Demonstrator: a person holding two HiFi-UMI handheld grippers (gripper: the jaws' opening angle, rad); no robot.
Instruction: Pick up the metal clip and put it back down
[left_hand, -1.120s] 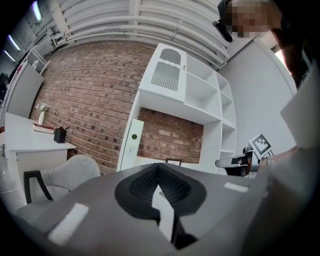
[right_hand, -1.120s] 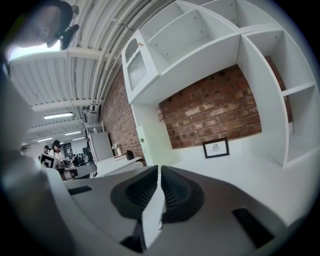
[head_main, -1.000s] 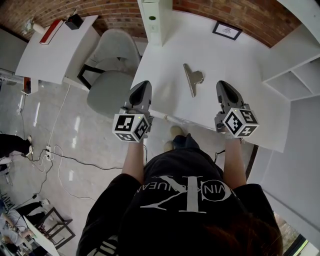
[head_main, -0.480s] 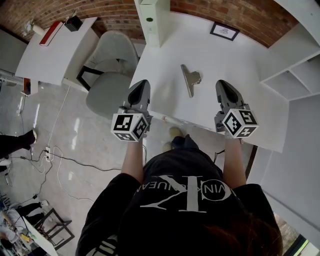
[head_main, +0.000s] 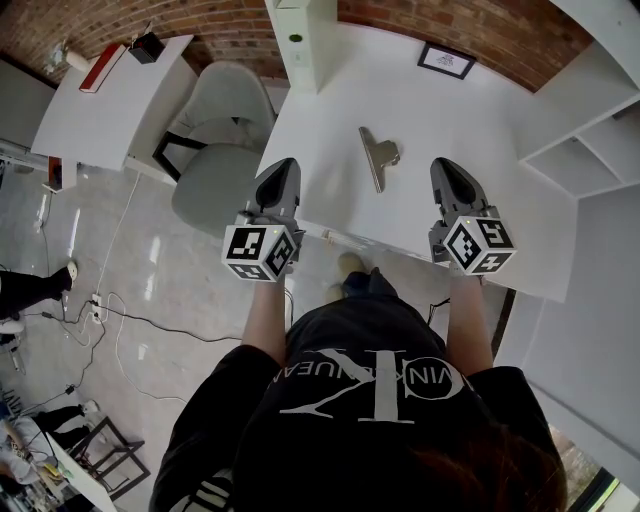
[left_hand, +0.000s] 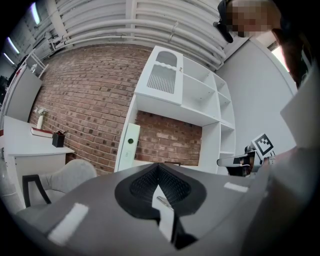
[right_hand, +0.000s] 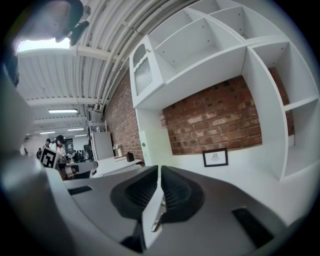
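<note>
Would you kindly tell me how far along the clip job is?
Done: nothing visibly. The metal clip lies flat on the table, untouched. In hand: nothing; left gripper and right gripper hover shut and empty either side of it. Left: pick-up and put-down, unless both already happened.

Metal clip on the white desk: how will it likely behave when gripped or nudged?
The metal clip looks rigid and lies flat on the white desk, so it probably won't roll or tip. Its shiny finish and the smooth top suggest it may slide if nudged. Its low profile may make pinching awkward.
</note>
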